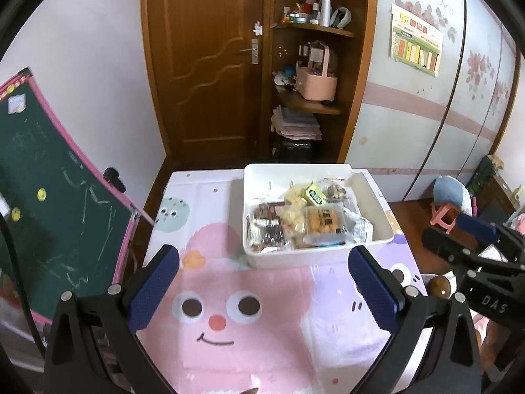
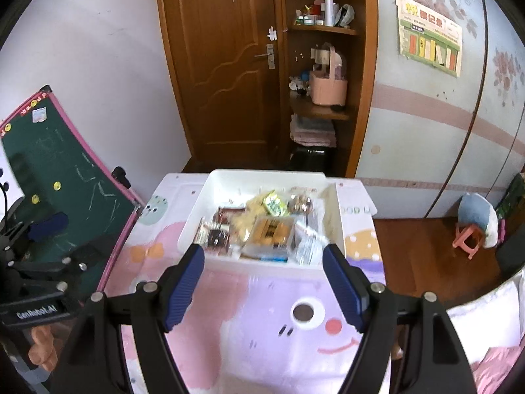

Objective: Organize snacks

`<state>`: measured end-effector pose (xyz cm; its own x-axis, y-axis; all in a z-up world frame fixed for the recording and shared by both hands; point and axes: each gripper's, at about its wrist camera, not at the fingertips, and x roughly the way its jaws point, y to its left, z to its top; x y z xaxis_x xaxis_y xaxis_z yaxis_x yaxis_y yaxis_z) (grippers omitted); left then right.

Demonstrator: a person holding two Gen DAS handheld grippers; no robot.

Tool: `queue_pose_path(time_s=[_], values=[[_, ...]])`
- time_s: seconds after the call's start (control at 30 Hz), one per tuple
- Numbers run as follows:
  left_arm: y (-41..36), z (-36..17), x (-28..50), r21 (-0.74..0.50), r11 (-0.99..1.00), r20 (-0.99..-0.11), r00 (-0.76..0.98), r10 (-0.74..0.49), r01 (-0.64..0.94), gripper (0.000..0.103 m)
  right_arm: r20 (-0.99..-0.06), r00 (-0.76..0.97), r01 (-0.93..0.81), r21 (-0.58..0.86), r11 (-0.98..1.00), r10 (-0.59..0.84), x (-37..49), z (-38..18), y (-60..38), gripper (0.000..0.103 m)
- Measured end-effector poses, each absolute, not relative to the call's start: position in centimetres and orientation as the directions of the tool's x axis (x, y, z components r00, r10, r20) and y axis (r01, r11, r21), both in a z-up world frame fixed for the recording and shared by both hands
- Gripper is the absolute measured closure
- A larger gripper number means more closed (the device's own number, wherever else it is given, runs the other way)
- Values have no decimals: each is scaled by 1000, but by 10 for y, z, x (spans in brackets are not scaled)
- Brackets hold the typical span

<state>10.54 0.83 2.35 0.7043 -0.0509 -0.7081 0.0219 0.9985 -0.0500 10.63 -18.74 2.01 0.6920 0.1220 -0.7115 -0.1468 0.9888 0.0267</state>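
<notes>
I am holding both claws above a table covered by a glossy cartoon-printed cloth in pink and lilac (image 1: pixel 262 344). My left gripper (image 1: pixel 264 282), black with blue ribbed pads, is standing spread as wide as it goes, with nothing between its fingers but the pink smiling face on the cloth. My right gripper (image 2: pixel 264 290), of the same make, is also standing apart and empty, its fingers framing the near wall of the bin in its own view.

The snacks are lying in a white rectangular plastic bin (image 1: pixel 315 249) at the far middle of the table, well ahead of both claws. Inside I am seeing a clear tray of golden biscuits (image 1: pixel 325 221) near the front, a small yellow-green packet (image 1: pixel 315 195) behind it, pale yellow puffed pieces in clear wrap (image 1: pixel 293 216) in the middle, and dark brown wrapped sweets (image 1: pixel 265 229) on the left side.

A green chalkboard with a pink frame (image 1: pixel 49 177) is leaning just left of the table. A brown wooden door (image 1: pixel 210 59) is standing behind it.
</notes>
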Motion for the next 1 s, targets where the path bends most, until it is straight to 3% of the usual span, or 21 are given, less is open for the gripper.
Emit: queue_pose_path(time_s=[0.37,0.57,1.0], values=[[20,-1,32,-9,999,-742,670,22,-43,0,-735,658,-137,99,986,165,32,-15,-181,28],[20,-15,1,-52,998,-765,644,-13,-42,0,-734,661,-129,94,987,156,0,-28,-174,28],[14,-27,-22,-22,997,-763,645,33,-76,0,-727,664,-137,111,984,174,-22,-37,-168,28]])
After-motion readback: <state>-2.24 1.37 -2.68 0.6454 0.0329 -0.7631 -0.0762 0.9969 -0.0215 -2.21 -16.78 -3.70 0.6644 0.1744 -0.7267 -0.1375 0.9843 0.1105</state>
